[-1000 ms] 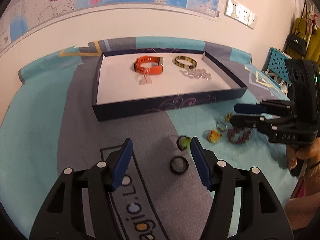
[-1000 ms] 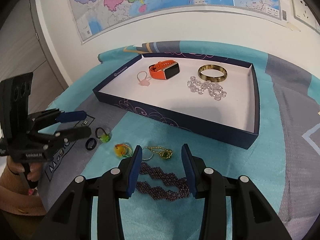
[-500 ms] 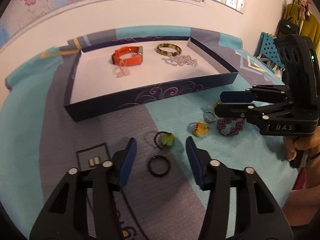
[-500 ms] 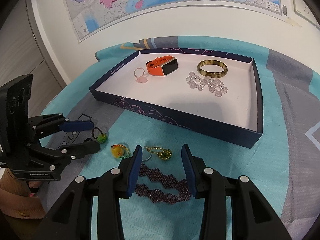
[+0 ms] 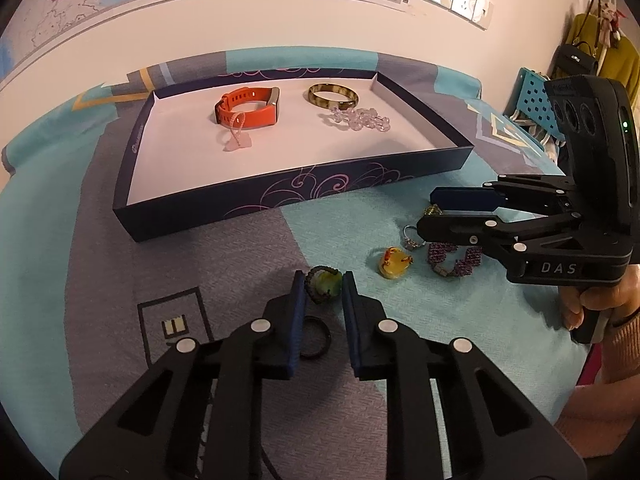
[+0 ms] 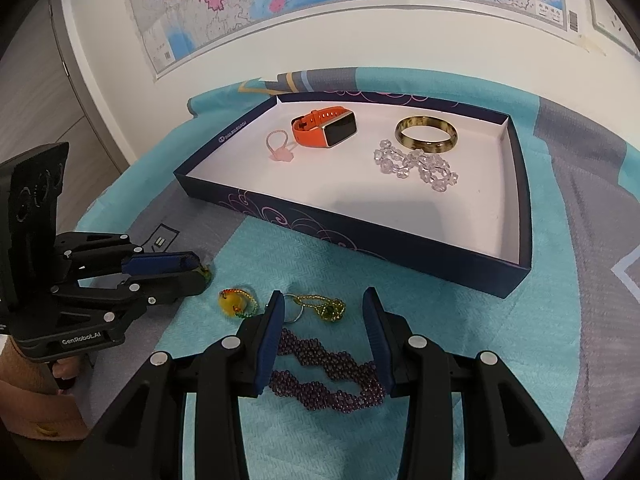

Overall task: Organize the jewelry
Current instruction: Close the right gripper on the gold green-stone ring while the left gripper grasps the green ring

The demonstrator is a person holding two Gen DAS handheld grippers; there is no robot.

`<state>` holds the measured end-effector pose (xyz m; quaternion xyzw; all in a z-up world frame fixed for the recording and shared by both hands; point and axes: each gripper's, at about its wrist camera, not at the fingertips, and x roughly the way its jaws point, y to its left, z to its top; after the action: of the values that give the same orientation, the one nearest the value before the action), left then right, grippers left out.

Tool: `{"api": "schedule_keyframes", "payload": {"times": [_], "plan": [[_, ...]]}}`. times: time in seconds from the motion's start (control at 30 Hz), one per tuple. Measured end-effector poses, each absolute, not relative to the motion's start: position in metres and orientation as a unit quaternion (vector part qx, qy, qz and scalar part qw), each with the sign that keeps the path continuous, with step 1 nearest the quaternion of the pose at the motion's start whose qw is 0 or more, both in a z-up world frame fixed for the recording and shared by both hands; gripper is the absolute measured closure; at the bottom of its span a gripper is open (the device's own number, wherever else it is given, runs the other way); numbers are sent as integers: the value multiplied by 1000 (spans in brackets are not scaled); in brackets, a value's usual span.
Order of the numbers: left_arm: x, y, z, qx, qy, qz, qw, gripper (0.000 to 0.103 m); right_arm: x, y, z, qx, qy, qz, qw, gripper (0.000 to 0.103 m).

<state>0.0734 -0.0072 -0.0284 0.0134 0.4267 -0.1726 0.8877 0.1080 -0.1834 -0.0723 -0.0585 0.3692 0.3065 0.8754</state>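
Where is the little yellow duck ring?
In the left wrist view, the yellow duck ring lies on the teal cloth, right of the left hand-held gripper, beside the purple beaded bracelet.

The left gripper [image 5: 323, 286] has moved forward and narrowed its jaws around the green-stone ring [image 5: 325, 282].

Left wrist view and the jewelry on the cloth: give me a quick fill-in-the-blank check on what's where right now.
1. The left gripper has its fingers closed around the ring with the ____ stone.
2. The orange smartwatch lies inside the dark blue ____.
3. The purple beaded bracelet lies between the fingers of the ____ gripper.
4. The plain black ring lies on the ____ part of the cloth.

Missing words: green; tray; right; grey
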Motion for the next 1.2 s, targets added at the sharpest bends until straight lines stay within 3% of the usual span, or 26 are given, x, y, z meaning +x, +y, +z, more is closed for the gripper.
{"api": "schedule_keyframes", "payload": {"times": [0.1, 0.23, 0.37, 1.2], "plan": [[74, -7, -29, 9, 427, -174, 887, 84, 107, -181, -73, -67, 369, 301, 877, 68], [74, -6, -29, 5, 427, -173, 887, 86, 110, -183, -73, -63, 370, 296, 878, 81], [74, -5, -29, 1, 427, -172, 888, 86, 109, -185, -72, -61, 366, 297, 880, 86], [68, -4, -17, -13, 409, -172, 896, 90, 98, -211, -57, 8, 343, 317, 884, 87]]}}
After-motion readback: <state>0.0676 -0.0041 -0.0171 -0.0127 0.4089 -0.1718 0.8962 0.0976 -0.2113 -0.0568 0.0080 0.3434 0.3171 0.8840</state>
